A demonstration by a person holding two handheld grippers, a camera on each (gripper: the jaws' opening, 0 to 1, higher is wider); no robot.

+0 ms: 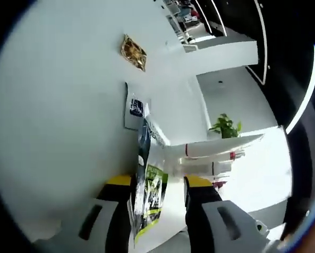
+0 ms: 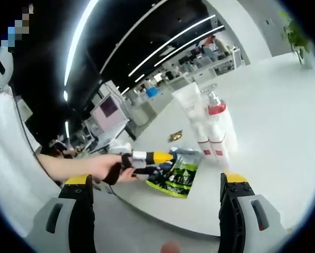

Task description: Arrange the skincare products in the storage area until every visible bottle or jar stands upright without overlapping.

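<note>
Left gripper view
left gripper (image 1: pixel 160 184): yellow-tipped jaws rise from the bottom, set apart, a green and black sachet (image 1: pixel 149 195) between them; sachet lies against the left jaw, cannot tell if the right jaw touches it (no firm pinch visible)
sachet: flat pack, seen edge-on, reaching up past the jaw tips
table (image 1: pixel 57 105): white, view rolled so it fills the left side
gold wrapper (image 1: pixel 133 52): small crumpled piece lying alone on the table, well apart from the sachet
tubes (image 1: pixel 212 150): white with red bands, lying beyond the sachet, to the right
plant (image 1: pixel 226 126): green leaves, beyond the tubes

Right gripper view
right gripper (image 2: pixel 160 182): jaws wide apart at bottom left and bottom right, nothing between them
left gripper (image 2: pixel 165 161): comes in from the left, held by a hand (image 2: pixel 102 167), yellow tips at the top edge of the sachet (image 2: pixel 178 176)
sachet: flat on the table (image 2: pixel 273 137) near its front edge
tubes (image 2: pixel 210 126): white tubes and a red-capped bottle lying side by side, touching, just behind the sachet (none upright)
gold wrapper (image 2: pixel 174 136): left of the tubes
background: office desks, a monitor (image 2: pixel 108 109), ceiling light strips
</note>
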